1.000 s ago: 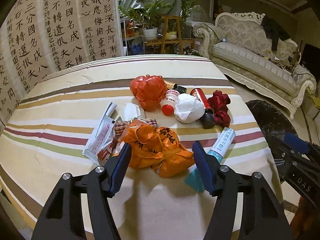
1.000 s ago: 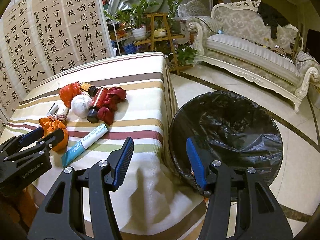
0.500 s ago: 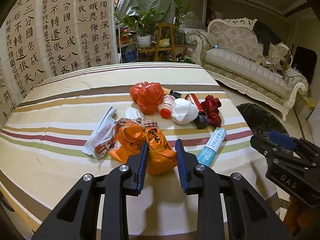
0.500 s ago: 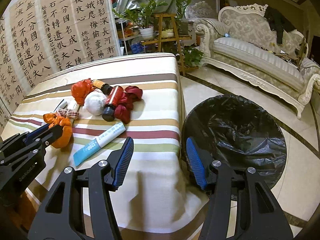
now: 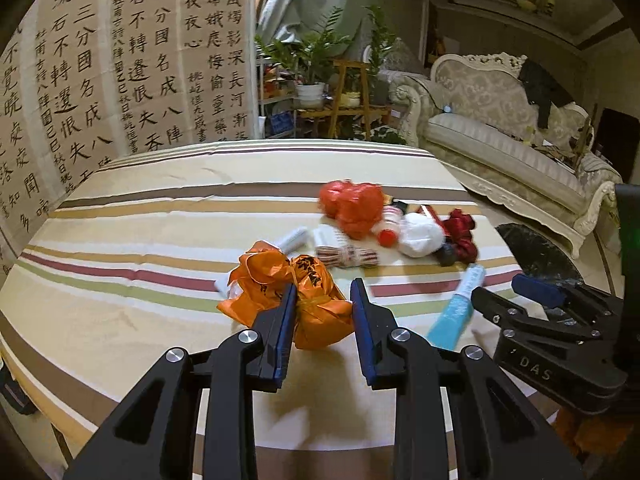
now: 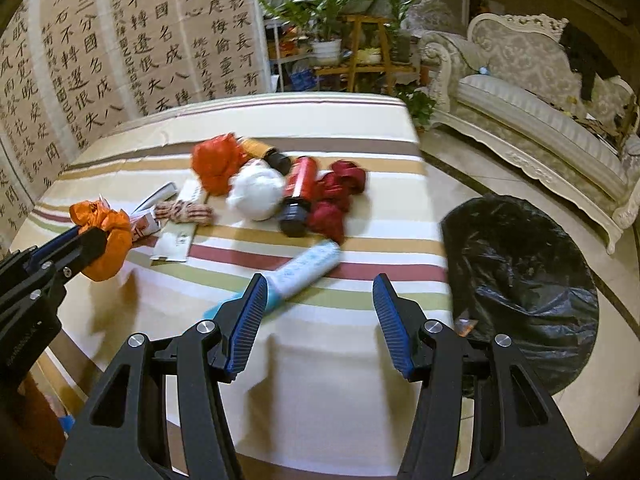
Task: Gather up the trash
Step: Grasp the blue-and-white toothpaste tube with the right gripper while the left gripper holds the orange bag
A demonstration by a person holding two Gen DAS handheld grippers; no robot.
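Note:
A crumpled orange plastic bag (image 5: pixel 272 284) hangs just above the striped tablecloth (image 5: pixel 160 240), and my left gripper (image 5: pixel 323 300) is shut on its lower lobe. The right wrist view shows the same orange bag (image 6: pixel 106 232) at the tips of the left gripper (image 6: pixel 92 238), with its shadow on the cloth below. My right gripper (image 6: pixel 320 296) is open and holds nothing. It hovers over the table's near edge, its left finger beside a light-blue tube (image 6: pixel 304 270). A bin lined with a black bag (image 6: pixel 520 272) stands on the floor to the right of the table.
Further back on the table lies a pile of trash: a red-orange bag (image 6: pixel 216 164), a white wad (image 6: pixel 256 192), a red bottle (image 6: pixel 298 196), dark red cloth (image 6: pixel 336 200), a checked roll (image 6: pixel 184 212) and white sachets (image 6: pixel 176 236). Behind are a calligraphy screen, plants and a sofa (image 6: pixel 540 92).
My left gripper closed on the orange bag and raised it off the cloth, leaving the sachets behind. My right gripper swung left from the bin to over the table beside the blue tube.

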